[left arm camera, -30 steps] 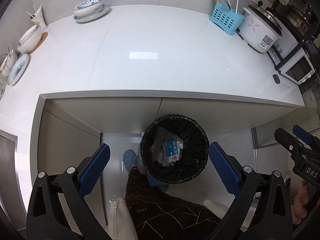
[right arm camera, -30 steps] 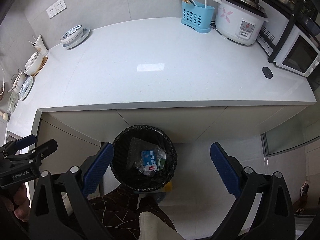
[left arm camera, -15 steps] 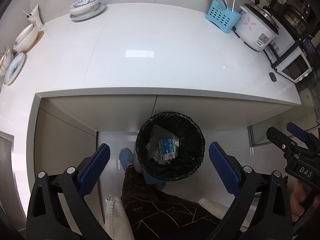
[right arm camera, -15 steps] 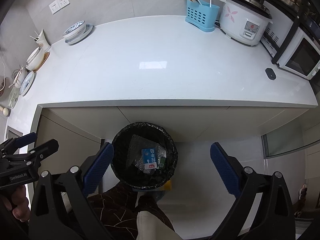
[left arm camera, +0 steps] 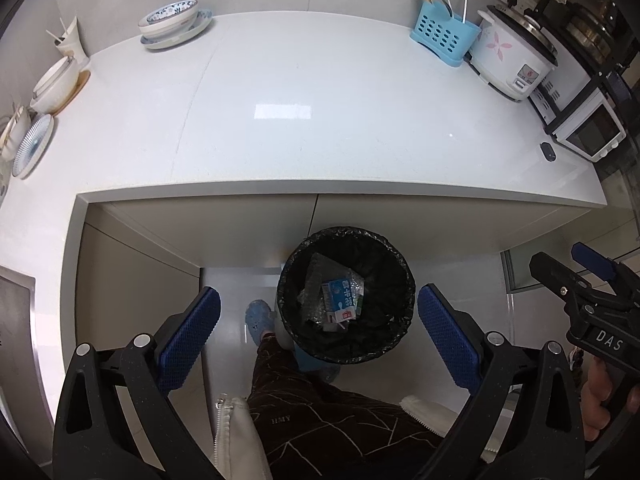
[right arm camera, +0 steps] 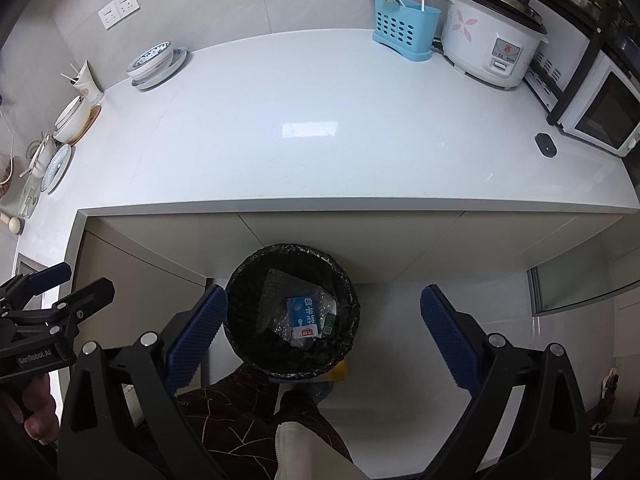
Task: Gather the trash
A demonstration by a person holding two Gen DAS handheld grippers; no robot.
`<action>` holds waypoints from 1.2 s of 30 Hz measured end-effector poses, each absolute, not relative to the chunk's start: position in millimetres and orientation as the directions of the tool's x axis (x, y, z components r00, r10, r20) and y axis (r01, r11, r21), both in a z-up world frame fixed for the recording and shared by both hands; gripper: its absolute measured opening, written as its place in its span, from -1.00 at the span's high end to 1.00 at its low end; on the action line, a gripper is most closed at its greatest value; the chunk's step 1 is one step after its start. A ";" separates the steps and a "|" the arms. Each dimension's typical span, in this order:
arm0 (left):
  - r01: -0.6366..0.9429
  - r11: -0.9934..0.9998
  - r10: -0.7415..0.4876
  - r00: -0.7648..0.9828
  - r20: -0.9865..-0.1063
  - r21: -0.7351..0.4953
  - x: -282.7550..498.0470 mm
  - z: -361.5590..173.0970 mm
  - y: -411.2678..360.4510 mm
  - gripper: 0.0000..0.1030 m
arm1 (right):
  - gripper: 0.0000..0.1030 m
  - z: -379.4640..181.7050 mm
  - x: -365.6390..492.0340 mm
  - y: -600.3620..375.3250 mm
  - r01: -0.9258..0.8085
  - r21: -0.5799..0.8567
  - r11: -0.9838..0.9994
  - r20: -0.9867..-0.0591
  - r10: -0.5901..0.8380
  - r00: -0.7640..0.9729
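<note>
Black-lined bin point(left arm camera: 346, 295) holds a blue-white carton point(left arm camera: 339, 298); light-blue perforated caddy point(left arm camera: 443, 34) on white counter point(left arm camera: 320, 112).

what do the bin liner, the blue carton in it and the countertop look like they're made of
Bin liner: thin black plastic film, judging by its crinkled, faintly shiny folds over the rim.
Blue carton: likely coated paperboard; flat printed faces, creased edges.
Countertop: glossy white stone or a solid-surface composite; it mirrors the ceiling light.

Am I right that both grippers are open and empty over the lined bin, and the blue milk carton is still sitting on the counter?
Not quite. The blue milk carton is not on the counter; it lies inside the bin with the black liner, on clear plastic wrap, as the right wrist view shows. The rest holds: the left gripper and right gripper are both open and empty.
</note>
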State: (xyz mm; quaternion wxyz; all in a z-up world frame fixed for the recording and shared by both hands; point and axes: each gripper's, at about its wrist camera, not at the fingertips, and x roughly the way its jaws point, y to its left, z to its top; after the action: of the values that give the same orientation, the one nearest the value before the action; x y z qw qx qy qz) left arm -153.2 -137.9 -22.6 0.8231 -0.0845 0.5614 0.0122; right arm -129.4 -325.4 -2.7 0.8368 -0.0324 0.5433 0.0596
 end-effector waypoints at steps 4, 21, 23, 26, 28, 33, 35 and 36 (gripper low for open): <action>-0.113 0.986 -0.072 0.367 -0.927 -0.121 -151.9 -22.8 -139.4 -0.88 | -0.81 -3.0 -128.9 -325.3 -0.137 0.008 0.991 -0.914 0.063 0.401; -0.126 0.986 -0.059 0.353 -0.934 -0.110 -151.4 -26.9 -137.8 -0.88 | -0.81 -6.7 -127.6 -323.6 -0.156 0.022 0.988 -0.918 0.082 0.388; -0.125 0.986 -0.059 0.354 -0.933 -0.110 -151.4 -27.1 -137.1 -0.88 | -0.81 -7.0 -127.0 -324.4 -0.155 0.022 0.988 -0.918 0.082 0.387; -0.122 0.987 -0.055 0.355 -0.933 -0.105 -151.2 -27.5 -137.1 -0.88 | -0.81 -7.3 -126.0 -325.3 -0.155 0.025 0.988 -0.919 0.084 0.386; -0.121 0.987 -0.055 0.357 -0.933 -0.105 -150.7 -27.3 -137.5 -0.88 | -0.81 -7.3 -125.0 -325.9 -0.156 0.024 0.987 -0.918 0.083 0.387; -0.117 0.988 -0.052 0.366 -0.929 -0.101 -149.4 -26.2 -137.7 -0.88 | -0.81 -6.4 -124.2 -326.1 -0.154 0.022 0.988 -0.919 0.081 0.387; -0.113 0.989 -0.050 0.373 -0.926 -0.099 -149.8 -24.5 -139.4 -0.88 | -0.81 -6.3 -123.2 -325.9 -0.154 0.019 0.988 -0.919 0.078 0.387; -0.110 0.989 -0.049 0.379 -0.924 -0.098 -149.5 -23.4 -139.9 -0.88 | -0.81 -6.1 -123.0 -325.6 -0.153 0.018 0.988 -0.919 0.077 0.387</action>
State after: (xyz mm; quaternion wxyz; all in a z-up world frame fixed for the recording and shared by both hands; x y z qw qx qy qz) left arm -149.5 -139.9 -23.4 0.8272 -0.0714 0.5570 0.0182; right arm -123.0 -325.6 -6.1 0.8320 -0.0348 0.5493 0.0692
